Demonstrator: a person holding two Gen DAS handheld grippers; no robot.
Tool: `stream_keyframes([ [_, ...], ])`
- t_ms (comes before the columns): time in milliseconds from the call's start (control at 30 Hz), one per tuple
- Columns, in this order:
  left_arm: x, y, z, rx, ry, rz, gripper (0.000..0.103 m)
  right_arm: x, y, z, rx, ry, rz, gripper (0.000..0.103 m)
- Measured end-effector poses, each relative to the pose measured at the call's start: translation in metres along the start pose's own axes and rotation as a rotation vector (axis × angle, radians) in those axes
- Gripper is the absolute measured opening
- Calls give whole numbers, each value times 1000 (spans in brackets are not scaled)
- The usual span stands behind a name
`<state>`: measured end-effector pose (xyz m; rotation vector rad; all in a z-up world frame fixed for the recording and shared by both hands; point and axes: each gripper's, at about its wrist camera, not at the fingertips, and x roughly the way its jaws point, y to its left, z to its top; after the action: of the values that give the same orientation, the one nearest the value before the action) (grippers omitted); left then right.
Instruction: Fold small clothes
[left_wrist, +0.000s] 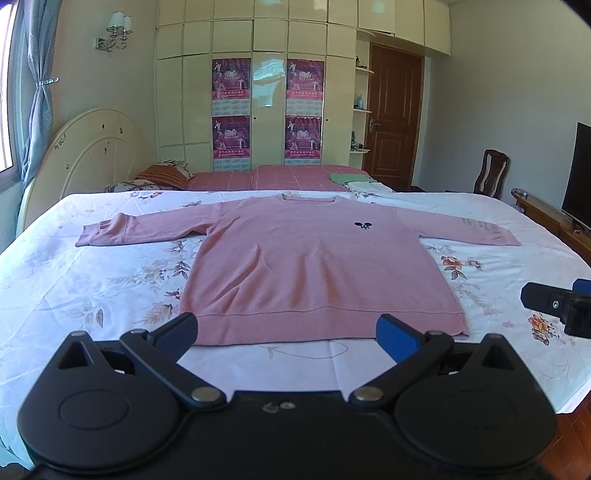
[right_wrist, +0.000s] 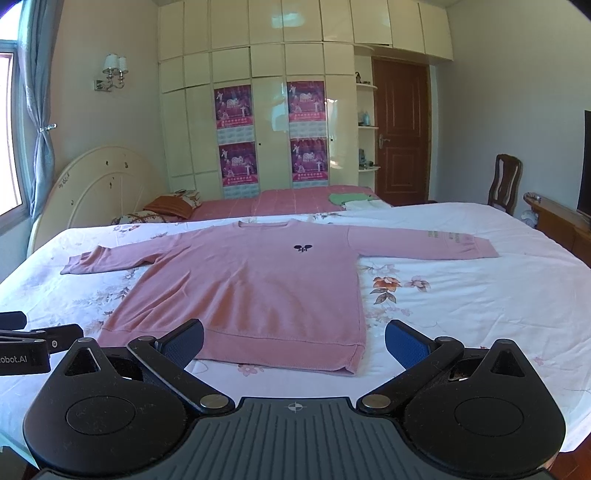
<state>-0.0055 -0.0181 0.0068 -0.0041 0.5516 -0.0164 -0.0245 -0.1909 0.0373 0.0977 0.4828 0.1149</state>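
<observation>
A pink long-sleeved sweater (left_wrist: 295, 266) (right_wrist: 255, 280) lies flat and face up on the floral bedsheet (left_wrist: 92, 280) (right_wrist: 461, 306), sleeves spread to both sides, hem towards me. My left gripper (left_wrist: 288, 334) hovers open just before the hem, nothing between its blue pads. My right gripper (right_wrist: 295, 343) is also open and empty, above the hem's right corner. In the left wrist view the right gripper's tip (left_wrist: 554, 304) pokes in at the right edge; in the right wrist view the left gripper's tip (right_wrist: 33, 339) shows at the left edge.
A second bed with a pink checked cover (left_wrist: 288, 177) stands behind, with a green and white pile of clothes (left_wrist: 351, 180) (right_wrist: 351, 199) on it. Pillows (left_wrist: 162, 175) and a headboard (left_wrist: 85, 155) are at the back left. A chair (left_wrist: 493, 175) and TV (left_wrist: 580, 177) stand right.
</observation>
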Motion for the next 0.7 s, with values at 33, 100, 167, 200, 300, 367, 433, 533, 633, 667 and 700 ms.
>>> stream_keyframes([
  [33, 0, 0, 0, 0, 0, 0, 103, 0, 0, 0, 0, 1, 1, 103],
  [100, 0, 1, 0, 0, 0, 0, 103, 1, 1, 0, -3, 0, 2, 103],
  [167, 0, 1, 0, 0, 1, 0, 103, 1, 1, 0, -3, -2, 3, 103],
  [200, 0, 1, 0, 0, 0, 0, 103, 1, 1, -1, -2, -2, 3, 103],
  [300, 0, 1, 0, -1, 1, 1, 103, 1, 1, -1, -3, -3, 3, 103],
  [367, -1, 2, 0, -2, 0, 4, 103, 0, 1, -1, -3, -4, 4, 103],
  [433, -1, 3, 0, -3, 1, 5, 103, 0, 1, -1, -3, -4, 6, 103],
  [533, -2, 3, -1, -6, -1, 8, 103, -1, 3, -2, -6, -6, 8, 103],
  [633, -2, 2, -2, -6, -2, 8, 103, -1, 3, -1, -5, -6, 8, 103],
  [667, -2, 2, -2, -6, -2, 9, 103, -1, 3, -1, -6, -6, 9, 103],
  [700, -2, 2, -2, -6, -3, 9, 103, -1, 3, -1, -7, -7, 9, 103],
])
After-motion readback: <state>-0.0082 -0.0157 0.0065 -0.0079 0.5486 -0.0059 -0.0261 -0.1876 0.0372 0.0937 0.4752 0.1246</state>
